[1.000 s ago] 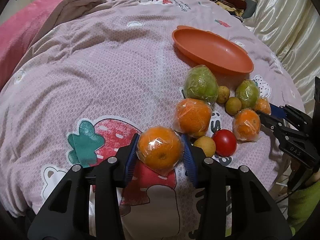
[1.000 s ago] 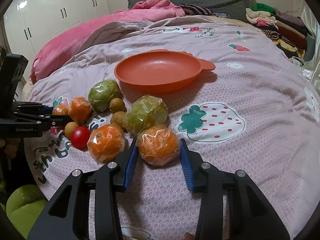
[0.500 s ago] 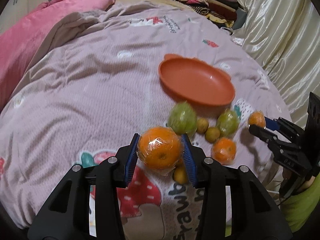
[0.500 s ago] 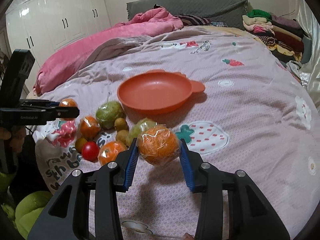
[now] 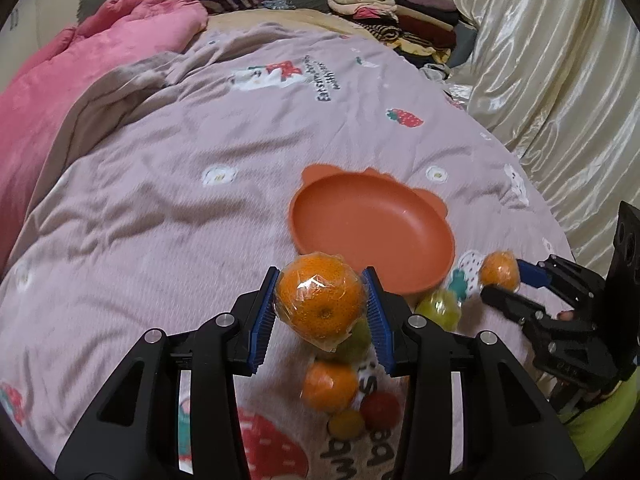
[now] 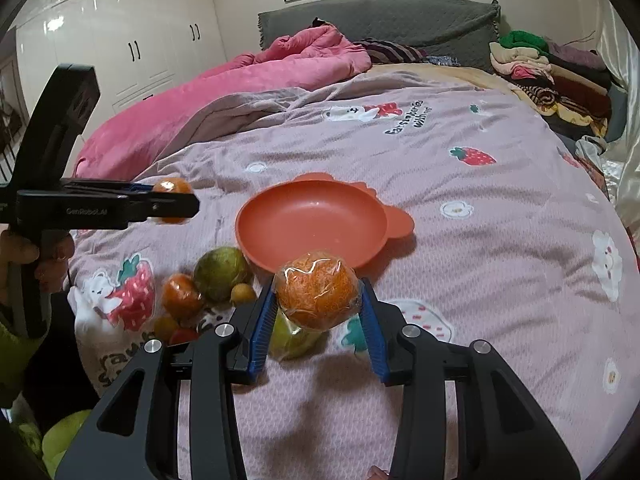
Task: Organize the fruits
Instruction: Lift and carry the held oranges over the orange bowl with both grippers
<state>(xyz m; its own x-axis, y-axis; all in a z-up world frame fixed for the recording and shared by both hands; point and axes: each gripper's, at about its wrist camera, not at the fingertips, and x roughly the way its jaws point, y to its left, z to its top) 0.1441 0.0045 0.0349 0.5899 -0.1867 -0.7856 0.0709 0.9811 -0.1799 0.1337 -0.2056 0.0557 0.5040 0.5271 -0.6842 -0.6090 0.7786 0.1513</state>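
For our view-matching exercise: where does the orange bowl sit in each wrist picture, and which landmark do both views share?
Left wrist: orange bowl right of centre, just beyond the wrapped orange in the left tool.
Right wrist: bowl at centre, behind the right tool.
Shared landmark: the folded clothes pile, upper right.

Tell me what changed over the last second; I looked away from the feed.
Both claws lifted their wrapped oranges off the bed toward the orange bowl. The left claw carries its orange up beside the bowl's near rim; the right claw raised its orange likewise. Nothing was let go. The bowl, still empty, and the other fruit stayed put.
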